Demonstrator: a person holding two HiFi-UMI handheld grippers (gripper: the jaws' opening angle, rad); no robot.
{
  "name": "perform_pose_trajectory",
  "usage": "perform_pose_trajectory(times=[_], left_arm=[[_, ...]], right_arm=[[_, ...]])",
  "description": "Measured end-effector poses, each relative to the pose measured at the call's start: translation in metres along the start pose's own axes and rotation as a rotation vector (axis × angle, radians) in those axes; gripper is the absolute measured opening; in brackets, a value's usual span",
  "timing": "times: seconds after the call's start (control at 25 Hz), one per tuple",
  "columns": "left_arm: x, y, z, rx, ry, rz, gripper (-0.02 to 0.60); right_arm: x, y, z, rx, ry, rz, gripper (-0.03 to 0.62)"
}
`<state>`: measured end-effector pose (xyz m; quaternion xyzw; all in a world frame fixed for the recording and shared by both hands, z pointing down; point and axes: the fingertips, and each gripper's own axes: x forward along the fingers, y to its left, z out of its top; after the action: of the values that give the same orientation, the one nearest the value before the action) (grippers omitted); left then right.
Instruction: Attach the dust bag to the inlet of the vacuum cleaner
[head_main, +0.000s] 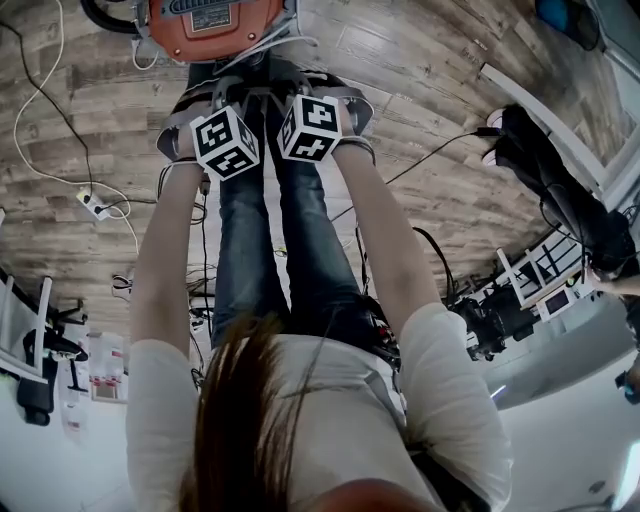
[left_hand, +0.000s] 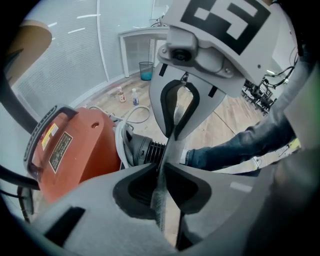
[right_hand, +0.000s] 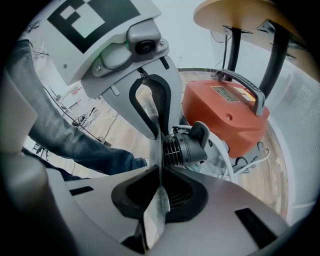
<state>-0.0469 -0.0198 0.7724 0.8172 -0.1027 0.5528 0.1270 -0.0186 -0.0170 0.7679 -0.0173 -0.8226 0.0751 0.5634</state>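
Dust bag (right_hand: 156, 209) pinched between both hand-held grippers (left_hand: 163, 165) (right_hand: 160, 169).

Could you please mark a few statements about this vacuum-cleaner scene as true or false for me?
1. The vacuum cleaner is orange. True.
2. The right gripper holds nothing. False: its jaws pinch a thin edge of the dust bag.
3. A black ribbed inlet shows just beyond those jaws. True.
4. The vacuum cleaner stands on a table. False: it stands on the wooden floor.
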Motion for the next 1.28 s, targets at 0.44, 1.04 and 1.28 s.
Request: perform_pose_trajectory(times=[0.44, 1.04, 1.28], left_arm=[[0.004, -0.001, -0.002, -0.253, -0.040, 0.045, 0.055], [-0.004, 0.014, 0.011, 0.083, 0.012, -0.041, 0.057], [-0.003, 0.011, 0.012, 0.042, 0.005, -0.026, 0.046]], right_arm=[[0.003, -0.014, 0.001, -0.321, 0.077, 0.069, 0.041], [0.000, -0.016, 0.000, 0.006, -0.040, -0.012, 0.054], [0.001, -0.017, -0.001, 0.060, -0.073, 0.077, 0.046]])
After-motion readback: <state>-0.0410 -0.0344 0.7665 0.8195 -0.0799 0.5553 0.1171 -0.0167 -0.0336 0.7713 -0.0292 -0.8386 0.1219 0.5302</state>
